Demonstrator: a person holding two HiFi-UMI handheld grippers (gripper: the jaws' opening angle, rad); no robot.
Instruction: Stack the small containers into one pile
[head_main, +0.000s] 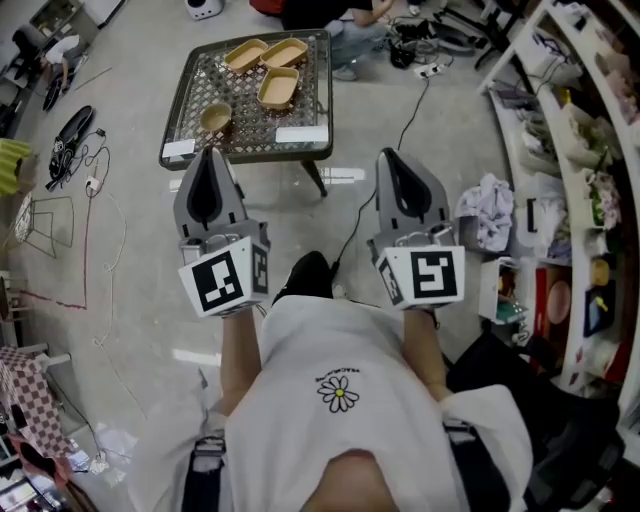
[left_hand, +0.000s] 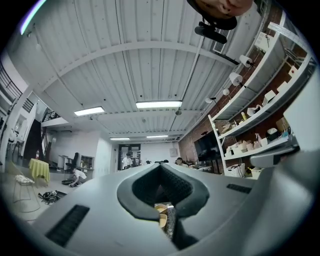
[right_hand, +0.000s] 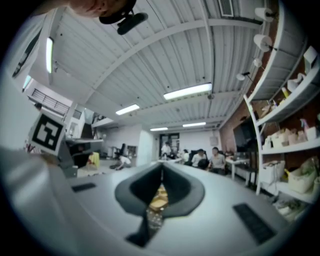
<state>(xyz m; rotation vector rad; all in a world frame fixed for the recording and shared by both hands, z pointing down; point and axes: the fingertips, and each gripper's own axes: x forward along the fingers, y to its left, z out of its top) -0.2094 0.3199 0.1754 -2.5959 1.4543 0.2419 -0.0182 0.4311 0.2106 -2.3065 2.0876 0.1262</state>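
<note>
Three oblong tan containers (head_main: 246, 54) (head_main: 284, 52) (head_main: 279, 88) and a small round tan bowl (head_main: 215, 118) lie apart on a low mesh-topped table (head_main: 245, 155) ahead of me. My left gripper (head_main: 207, 160) and right gripper (head_main: 388, 158) are held side by side short of the table's near edge, both shut and empty. In the left gripper view the jaws of the left gripper (left_hand: 161, 167) meet, and a sliver of a tan container (left_hand: 161, 207) shows below them. The right gripper (right_hand: 162, 167) is shut too, with tan containers (right_hand: 160, 199) blurred beyond it.
Two white labels (head_main: 301, 134) (head_main: 179, 148) lie on the table's near side. Shelves full of goods (head_main: 590, 150) run along the right, with a heap of cloth (head_main: 487, 210) at their foot. Cables (head_main: 90, 185) trail over the floor at left. People sit beyond the table.
</note>
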